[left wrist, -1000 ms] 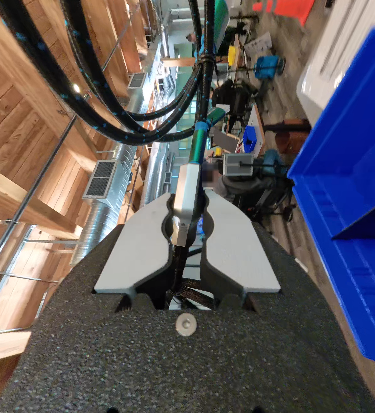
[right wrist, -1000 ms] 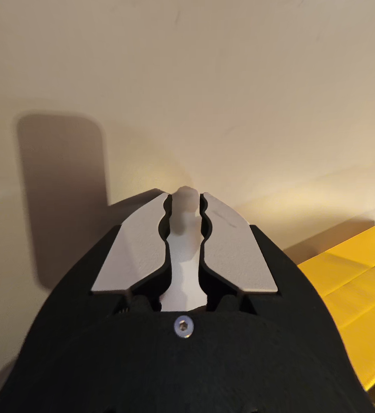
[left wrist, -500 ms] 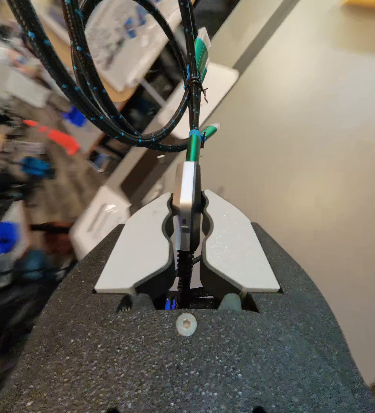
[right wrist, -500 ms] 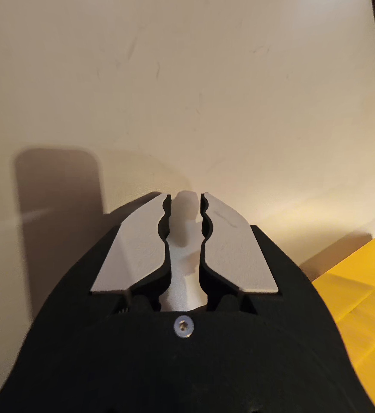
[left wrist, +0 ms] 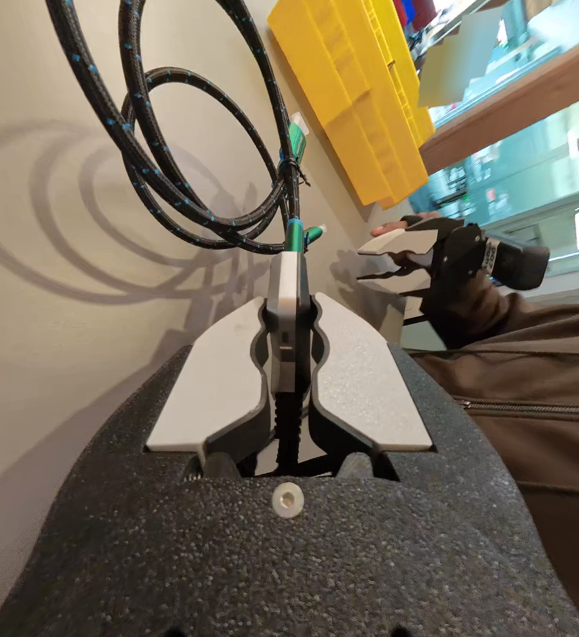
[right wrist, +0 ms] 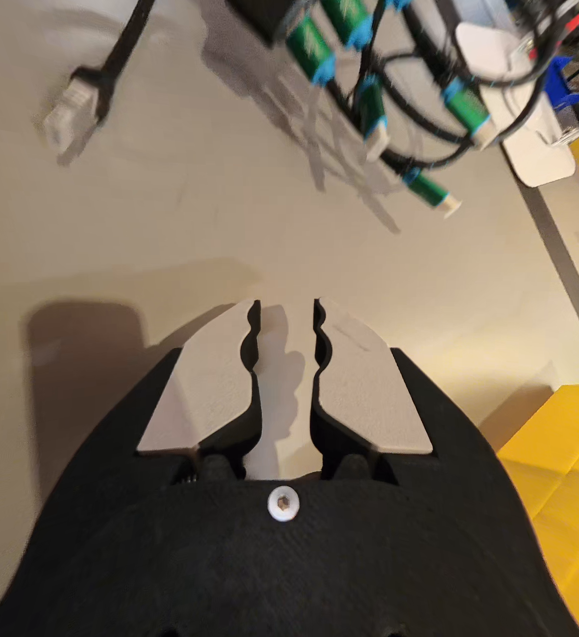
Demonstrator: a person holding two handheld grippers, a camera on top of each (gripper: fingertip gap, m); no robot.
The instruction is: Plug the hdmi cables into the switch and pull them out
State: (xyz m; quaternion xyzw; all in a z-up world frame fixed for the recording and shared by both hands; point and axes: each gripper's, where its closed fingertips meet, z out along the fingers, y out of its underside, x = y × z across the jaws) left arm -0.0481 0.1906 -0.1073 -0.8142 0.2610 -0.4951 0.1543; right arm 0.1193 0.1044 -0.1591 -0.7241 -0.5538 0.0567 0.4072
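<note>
Left hand-held gripper is clamped on a flat grey adapter block, pads pressing both its sides; a green-ended plug sits in the block's far end and black braided cable hangs from it in loops above the beige tabletop. Risk: the bundle's weight could lever the thin block out of the grip or tug the plug loose. Yellow bin lies farther right, near enough for swinging loops to snag. Right hand-held gripper has its fingers apart with nothing between them, above bare tabletop; more green-ended cables lie ahead, blurred, tangle likely.
</note>
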